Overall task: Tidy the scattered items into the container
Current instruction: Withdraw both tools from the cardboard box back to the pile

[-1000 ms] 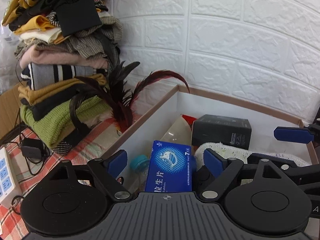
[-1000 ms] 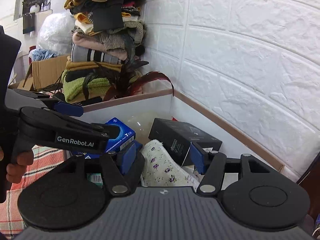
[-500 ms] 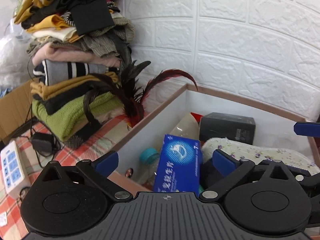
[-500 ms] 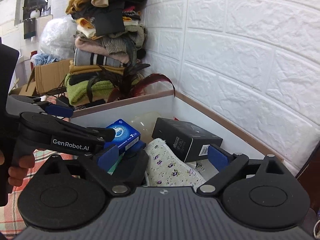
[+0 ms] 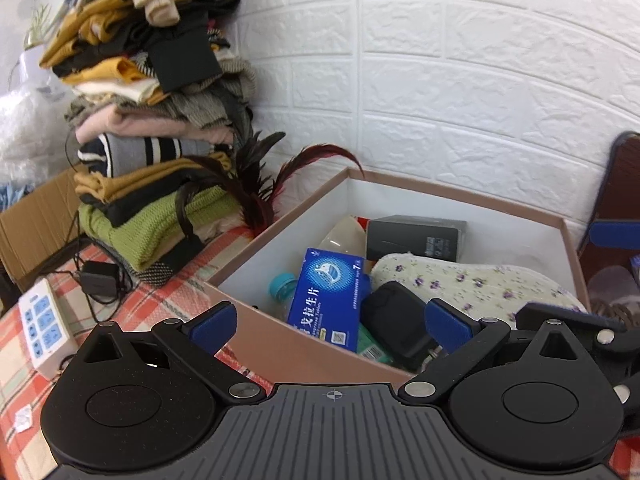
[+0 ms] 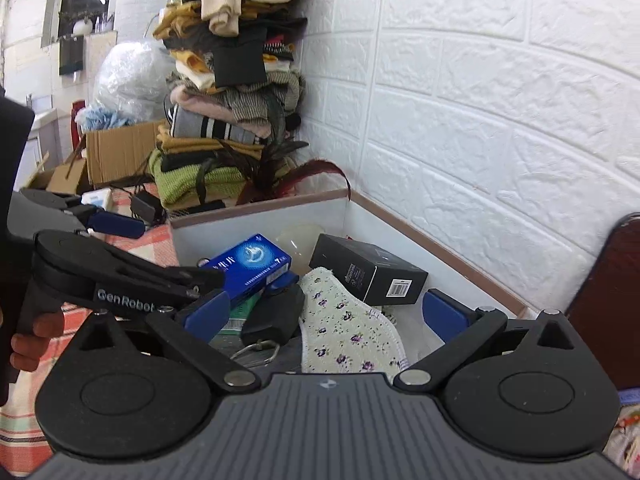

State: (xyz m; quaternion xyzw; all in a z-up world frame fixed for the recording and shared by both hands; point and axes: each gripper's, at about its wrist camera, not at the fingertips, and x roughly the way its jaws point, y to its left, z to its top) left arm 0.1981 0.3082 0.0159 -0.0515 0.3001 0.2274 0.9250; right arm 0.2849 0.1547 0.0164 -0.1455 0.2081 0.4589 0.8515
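The pink-rimmed white cardboard box point(image 5: 460, 196) sits on the checked-cloth bench point(image 5: 132, 312) against the white brick wall, already holding the blue tablet carton point(image 5: 328, 292), the black rectangular box point(image 5: 416, 236), the floral cream cloth pad point(image 5: 472, 284) and a black pouch point(image 5: 394, 324). Both the left gripper point(image 5: 328, 322) and the right gripper point(image 6: 320, 312) hover at the box's near edge with fingers spread wide and empty. The contents lie straight ahead and below both; the carton's long axis runs away from the left fingers. Compared with a second ago, both grippers have opened wider and drawn back from the box.
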